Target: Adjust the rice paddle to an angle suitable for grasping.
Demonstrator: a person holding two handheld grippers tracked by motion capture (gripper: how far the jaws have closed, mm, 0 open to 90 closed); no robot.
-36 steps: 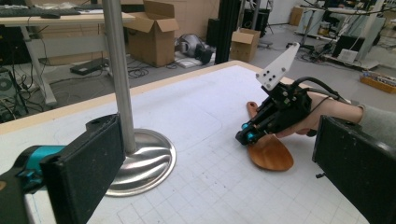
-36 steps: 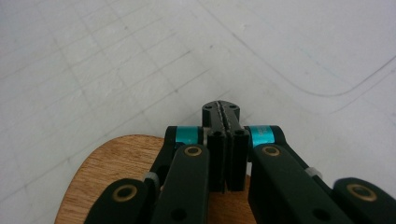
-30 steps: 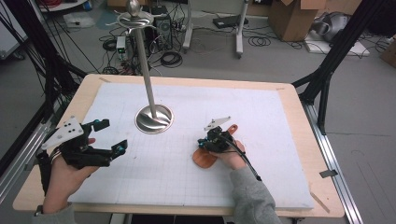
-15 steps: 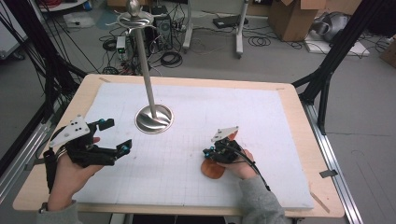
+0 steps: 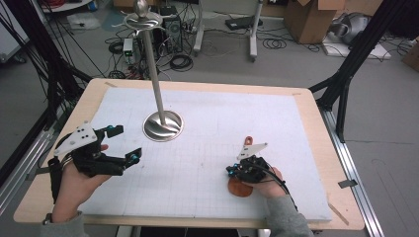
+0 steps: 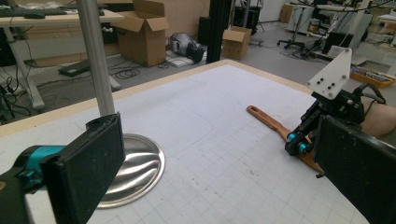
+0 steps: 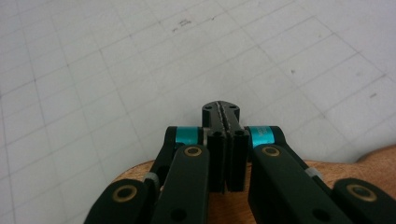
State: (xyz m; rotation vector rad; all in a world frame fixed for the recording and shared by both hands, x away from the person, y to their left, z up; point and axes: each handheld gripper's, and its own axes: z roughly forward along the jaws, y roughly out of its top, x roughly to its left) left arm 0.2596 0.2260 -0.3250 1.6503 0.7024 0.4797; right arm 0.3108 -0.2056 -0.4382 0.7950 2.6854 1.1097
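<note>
**Right tongs down on the wooden spatula, lift not yet made**

High view: the right tongs (image 5: 240,171) sat at lower right over the wooden spatula (image 5: 240,186), which lay flat on the counter (image 5: 316,123). The left tongs (image 5: 121,144) hovered spread at lower left, empty, near the metal stand (image 5: 162,126).

Left gripper view: the spatula's handle (image 6: 267,122) ran toward centre frame.

Right gripper view: jaws pressed together above the wood (image 7: 140,173); whether they pinched it, I couldn't tell. Lifting seemed left.
</note>
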